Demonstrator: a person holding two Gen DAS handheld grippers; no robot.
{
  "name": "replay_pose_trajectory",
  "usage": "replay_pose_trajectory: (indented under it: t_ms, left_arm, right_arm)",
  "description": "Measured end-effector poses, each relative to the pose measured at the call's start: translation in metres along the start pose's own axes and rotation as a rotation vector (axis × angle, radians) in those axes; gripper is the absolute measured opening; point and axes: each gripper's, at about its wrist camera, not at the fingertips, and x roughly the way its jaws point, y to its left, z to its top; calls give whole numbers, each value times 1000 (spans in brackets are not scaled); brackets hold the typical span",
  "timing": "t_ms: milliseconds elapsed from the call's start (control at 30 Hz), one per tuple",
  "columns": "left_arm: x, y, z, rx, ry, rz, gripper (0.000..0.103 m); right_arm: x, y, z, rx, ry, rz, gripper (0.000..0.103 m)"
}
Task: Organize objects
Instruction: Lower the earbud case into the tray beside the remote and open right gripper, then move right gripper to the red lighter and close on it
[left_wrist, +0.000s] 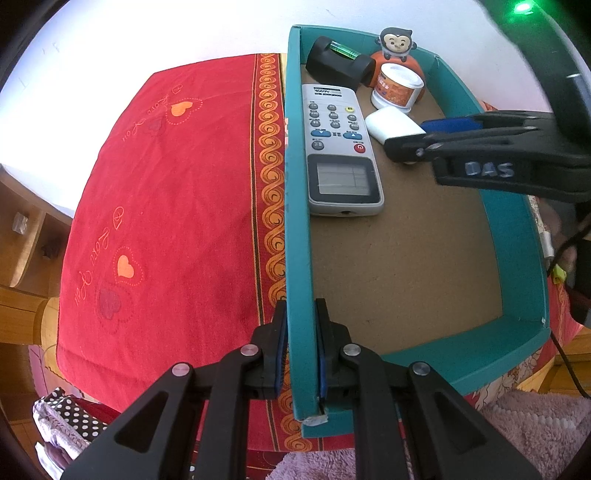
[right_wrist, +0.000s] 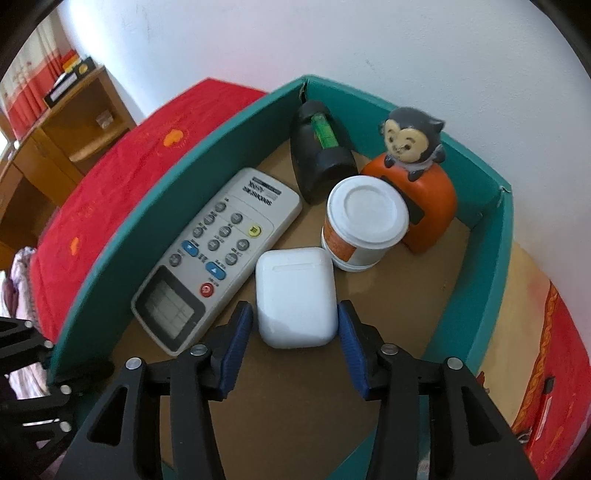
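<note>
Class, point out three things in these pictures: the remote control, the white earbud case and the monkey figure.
remote control (right_wrist: 218, 254): right wrist view, on its button panel.
white earbud case (right_wrist: 295, 295): right wrist view, middle of its flat face.
monkey figure (left_wrist: 396, 43): left wrist view, on its face.

Box (left_wrist: 297, 221): matt teal card walls, rough brown board floor. Cloth (left_wrist: 166, 221): red woven fabric. Earbud case (right_wrist: 295, 295): smooth glossy white plastic. Remote (right_wrist: 218, 254): grey matt plastic, rubbery btns.

Remote (right_wrist: 218, 254), earbud case (right_wrist: 295, 295), jar (right_wrist: 364, 221), toy (right_wrist: 417, 177) inside box (right_wrist: 155, 206) on tablecloth (left_wrist: 166, 206).
</note>
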Motion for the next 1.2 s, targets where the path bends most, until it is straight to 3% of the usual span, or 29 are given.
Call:
replay_pose_trajectory:
  t_ms: [67, 433, 733, 1200]
  left_arm:
    - [0, 0, 0, 0, 1, 0, 10]
    - [0, 0, 0, -2, 2, -3, 10]
    - [0, 1, 0, 0, 2, -3, 10]
    - [0, 2, 0, 1, 2, -2, 10]
  right_arm:
    - [-10, 0, -1, 8, -22, 8, 57]
    - [-68, -24, -32, 97, -85, 104, 58]
    - [-110, -73, -82, 171, -110, 39, 58]
    - [-101, -187, -159, 594, -56, -105, 59]
